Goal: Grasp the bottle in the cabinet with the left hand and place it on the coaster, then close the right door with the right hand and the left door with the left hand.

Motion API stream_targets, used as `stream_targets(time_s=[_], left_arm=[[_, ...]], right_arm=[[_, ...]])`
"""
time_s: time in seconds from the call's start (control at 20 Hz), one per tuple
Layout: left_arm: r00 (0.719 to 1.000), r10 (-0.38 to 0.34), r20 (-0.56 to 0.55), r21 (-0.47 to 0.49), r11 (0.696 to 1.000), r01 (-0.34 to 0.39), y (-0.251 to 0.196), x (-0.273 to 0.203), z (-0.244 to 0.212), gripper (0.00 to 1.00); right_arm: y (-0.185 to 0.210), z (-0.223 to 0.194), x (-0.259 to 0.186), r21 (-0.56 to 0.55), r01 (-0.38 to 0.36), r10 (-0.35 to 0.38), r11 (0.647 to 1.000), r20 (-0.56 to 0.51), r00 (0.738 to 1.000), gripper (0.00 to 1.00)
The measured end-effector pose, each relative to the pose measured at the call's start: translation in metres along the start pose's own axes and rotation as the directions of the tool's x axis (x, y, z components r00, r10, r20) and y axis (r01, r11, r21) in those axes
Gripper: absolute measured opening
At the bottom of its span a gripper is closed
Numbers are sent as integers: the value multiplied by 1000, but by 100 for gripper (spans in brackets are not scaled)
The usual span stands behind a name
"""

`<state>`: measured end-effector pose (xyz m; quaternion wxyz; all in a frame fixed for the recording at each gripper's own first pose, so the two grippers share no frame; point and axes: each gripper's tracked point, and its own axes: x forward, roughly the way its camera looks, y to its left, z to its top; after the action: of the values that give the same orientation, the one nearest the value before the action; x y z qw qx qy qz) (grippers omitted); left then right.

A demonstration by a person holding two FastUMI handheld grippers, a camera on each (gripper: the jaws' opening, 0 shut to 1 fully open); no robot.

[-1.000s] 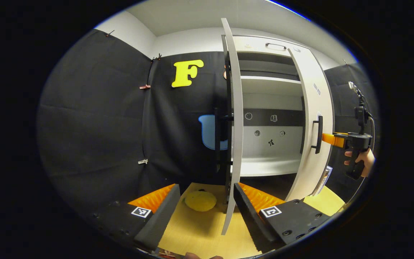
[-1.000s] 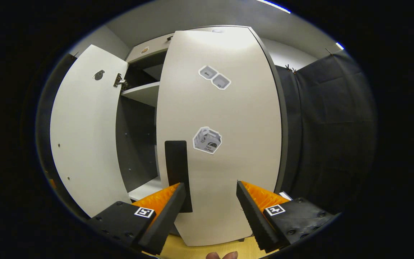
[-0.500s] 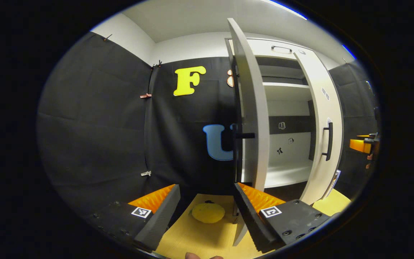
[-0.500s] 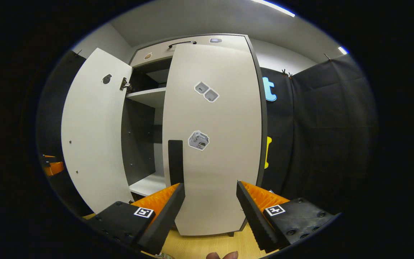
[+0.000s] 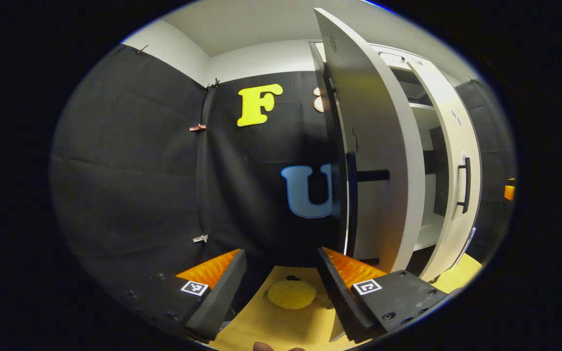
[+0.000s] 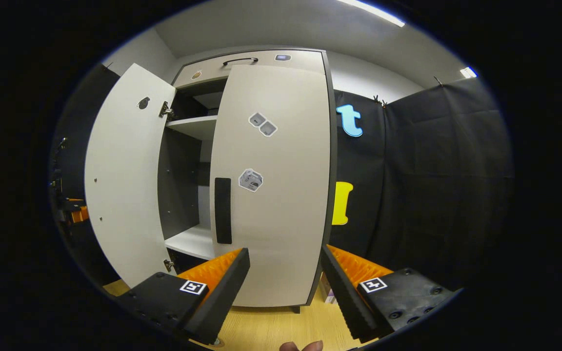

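Left gripper [image 5: 281,287] wide open, empty, at the left door's [image 5: 378,161] edge near its handle [image 5: 351,204], yellow coaster [image 5: 291,294] below. Right gripper [image 6: 285,287] also spread, empty, facing nearly-closed right door [image 6: 271,195]. Bottle location: cannot tell.

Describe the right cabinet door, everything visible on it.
In the right gripper view the right cabinet door is a tall, flat, off-white panel with a dark edge. It looks closed or nearly so, against the cabinet front. A vertical black handle runs along its left side, and three small stickers sit on its face. The right gripper is open just in front of it, touching nothing. The left door stands open beside it. The left gripper view shows the right door edge-on.
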<state>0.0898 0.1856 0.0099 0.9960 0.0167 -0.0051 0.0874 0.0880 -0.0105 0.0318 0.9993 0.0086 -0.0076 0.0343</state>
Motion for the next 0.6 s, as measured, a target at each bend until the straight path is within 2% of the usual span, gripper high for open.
stream_targets(time_s=[0.4, 0.6], left_arm=[[997, -75, -24, -72, 995, 73, -43, -17, -4, 90], [992, -127, -24, -65, 990, 125, -76, -25, -1, 91]], right_arm=[[-8, -4, -12, 12, 5, -5, 1000, -5, 1000, 98], [-16, -7, -13, 19, 14, -14, 1000, -15, 1000, 98]])
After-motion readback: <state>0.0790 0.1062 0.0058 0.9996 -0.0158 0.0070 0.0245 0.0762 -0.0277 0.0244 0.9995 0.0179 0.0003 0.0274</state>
